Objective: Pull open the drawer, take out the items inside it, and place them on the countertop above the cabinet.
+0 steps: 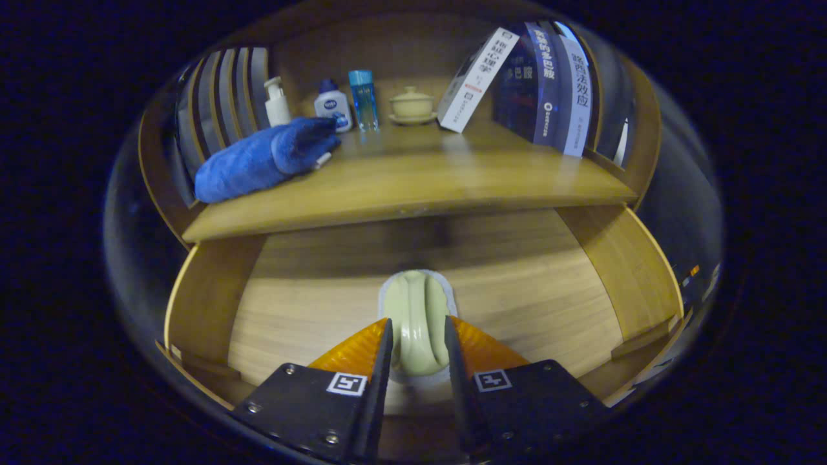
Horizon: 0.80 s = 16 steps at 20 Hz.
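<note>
Gripper view: we have the pale green item (417, 326) between our fingers — its long axis runs straight ahead along them, inside the open drawer (207, 297). Our gripper (417, 345) looks clamped on it, a finger at each flank. We see nothing else in the drawer. Above lies the countertop (413, 187), already bearing a blue cloth (265, 158), bottles (333, 106), a lidded cup (412, 104) and books (549, 84).

Chinese titles on books (549, 77); marker tags on gripper (417, 326).

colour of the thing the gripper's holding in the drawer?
Pale green, with a whitish rim; the object sits between the hand-held gripper fingers. Clearest in the gripper view.
</note>
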### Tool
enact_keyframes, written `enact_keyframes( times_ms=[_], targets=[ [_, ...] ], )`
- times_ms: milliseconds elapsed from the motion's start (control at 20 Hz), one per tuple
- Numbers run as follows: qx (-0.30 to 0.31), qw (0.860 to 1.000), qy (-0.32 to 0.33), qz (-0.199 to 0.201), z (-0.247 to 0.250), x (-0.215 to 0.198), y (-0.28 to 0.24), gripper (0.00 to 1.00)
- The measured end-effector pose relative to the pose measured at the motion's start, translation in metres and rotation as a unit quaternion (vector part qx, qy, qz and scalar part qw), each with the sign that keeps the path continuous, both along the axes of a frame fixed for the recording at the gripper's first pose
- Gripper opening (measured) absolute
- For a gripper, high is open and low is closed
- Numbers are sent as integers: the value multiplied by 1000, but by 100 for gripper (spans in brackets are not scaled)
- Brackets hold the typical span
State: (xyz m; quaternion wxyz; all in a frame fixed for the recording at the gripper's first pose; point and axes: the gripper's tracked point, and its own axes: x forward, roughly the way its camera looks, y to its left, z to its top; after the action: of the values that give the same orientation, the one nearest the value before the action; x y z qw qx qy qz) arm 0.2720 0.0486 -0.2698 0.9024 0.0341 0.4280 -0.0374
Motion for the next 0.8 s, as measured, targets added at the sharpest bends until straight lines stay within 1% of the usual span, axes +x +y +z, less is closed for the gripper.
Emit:
enact_keyframes(
  times_ms=[150,250,300,450,550,800],
  targets=[
    [-23,1000,9,10,-7,0,2,46],
    [-24,1000,-9,2,-6,6,2,46],
    [-23,1000,-3,0,-9,6,2,22],
    [-23,1000,-11,-3,-5,7,2,21],
    [-36,999,-13,0,-1,3,-1,21],
    [-51,997,-49,-4,33,-6,-6,21]
  ],
)
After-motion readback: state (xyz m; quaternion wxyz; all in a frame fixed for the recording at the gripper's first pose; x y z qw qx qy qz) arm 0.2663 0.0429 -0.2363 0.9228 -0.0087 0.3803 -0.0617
